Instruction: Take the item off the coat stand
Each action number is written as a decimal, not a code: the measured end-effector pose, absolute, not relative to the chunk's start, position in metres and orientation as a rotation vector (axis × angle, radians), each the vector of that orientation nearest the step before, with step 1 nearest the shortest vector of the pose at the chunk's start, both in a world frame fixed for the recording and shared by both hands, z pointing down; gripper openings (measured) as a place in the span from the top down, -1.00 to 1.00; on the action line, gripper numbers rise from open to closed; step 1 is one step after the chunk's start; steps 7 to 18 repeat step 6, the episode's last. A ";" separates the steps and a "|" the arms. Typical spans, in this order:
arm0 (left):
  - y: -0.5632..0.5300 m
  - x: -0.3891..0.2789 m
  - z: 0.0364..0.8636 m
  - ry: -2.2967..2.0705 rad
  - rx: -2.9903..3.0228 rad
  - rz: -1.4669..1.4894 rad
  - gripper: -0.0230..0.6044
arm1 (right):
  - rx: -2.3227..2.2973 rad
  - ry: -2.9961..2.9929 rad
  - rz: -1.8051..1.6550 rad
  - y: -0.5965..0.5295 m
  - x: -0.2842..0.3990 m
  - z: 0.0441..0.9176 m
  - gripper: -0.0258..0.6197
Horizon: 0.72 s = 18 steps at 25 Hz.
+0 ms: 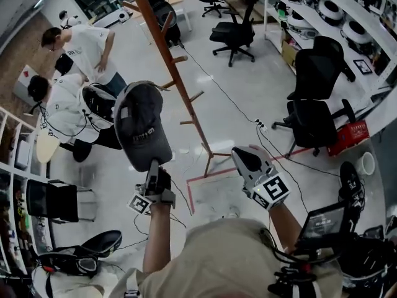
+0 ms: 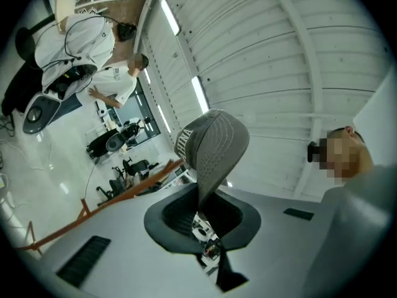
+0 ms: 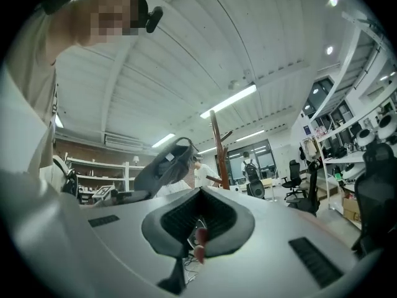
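Open floor (image 1: 260, 73) is stretching right of the coat stand (image 1: 185, 101) out to the office chairs (image 1: 316, 73); left of it, two people (image 1: 84, 45) are crowding close, the cap (image 1: 142, 126) is hanging between, and pegs (image 1: 196, 95) are jutting both ways.

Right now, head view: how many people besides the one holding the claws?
2, both in white shirts, left of the coat stand: a standing person, bent forward, and a crouched person just below in the picture. More may be out of frame.
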<state>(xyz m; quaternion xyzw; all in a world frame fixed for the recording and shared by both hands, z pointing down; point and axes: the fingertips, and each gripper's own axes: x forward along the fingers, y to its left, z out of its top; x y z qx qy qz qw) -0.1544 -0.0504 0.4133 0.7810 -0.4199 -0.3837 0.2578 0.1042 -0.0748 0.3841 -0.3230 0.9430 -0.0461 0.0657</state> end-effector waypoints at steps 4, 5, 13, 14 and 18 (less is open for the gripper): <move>-0.057 -0.228 0.351 -1.300 2.090 -1.067 0.82 | -0.969 2.852 -0.314 -0.055 0.092 0.394 0.88; -0.060 -0.244 0.337 -1.344 2.085 -1.058 0.82 | -0.980 2.852 -0.375 -0.049 0.092 0.400 0.88; -0.062 -0.260 0.323 -1.388 2.082 -1.048 0.82 | -0.992 2.851 -0.435 -0.043 0.092 0.405 0.88; -0.062 -0.260 0.323 -1.388 2.082 -1.048 0.82 | -0.992 2.851 -0.435 -0.043 0.092 0.405 0.88; -0.062 -0.260 0.323 -1.388 2.082 -1.048 0.82 | -0.992 2.851 -0.435 -0.043 0.092 0.405 0.88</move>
